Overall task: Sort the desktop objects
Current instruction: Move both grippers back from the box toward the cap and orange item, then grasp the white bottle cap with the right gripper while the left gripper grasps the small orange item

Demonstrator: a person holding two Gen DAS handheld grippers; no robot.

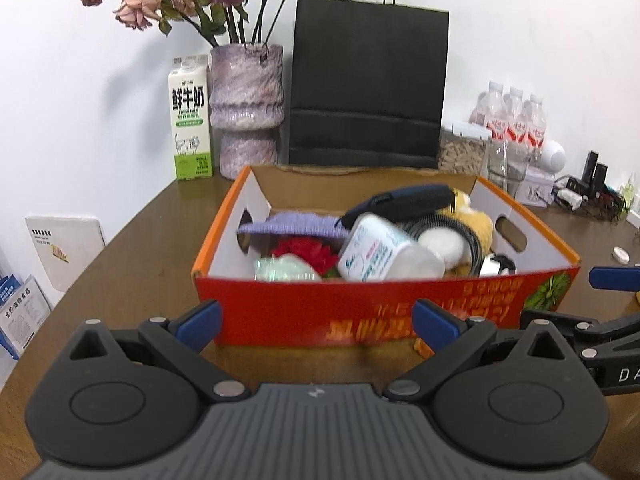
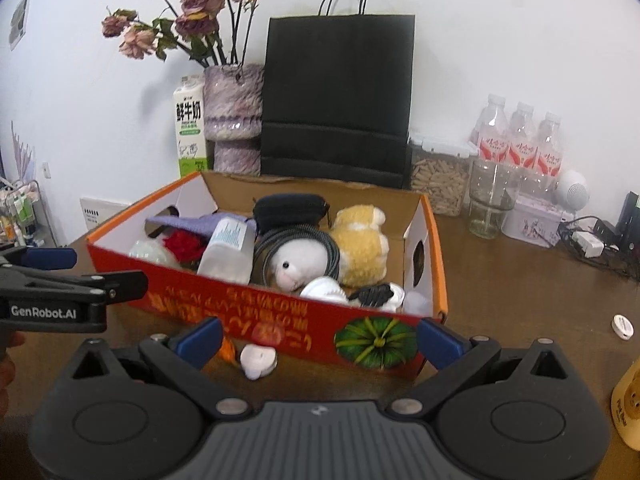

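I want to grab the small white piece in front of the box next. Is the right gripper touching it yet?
Apart. In the right wrist view the white piece lies on bare table between the open fingers of the right gripper, clear of both.

Left claw (image 1: 316, 322) and right claw (image 2: 318, 340) both gape wide, empty, side by side.

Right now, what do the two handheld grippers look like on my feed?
Both match: a grey ribbed body, two round black housings, black linkage arms with silver pins, blue finger pads. The left gripper shows white letters "DA" on the other unit; the right gripper view shows "GenRobot.AI" printed in white. No cables are visible.
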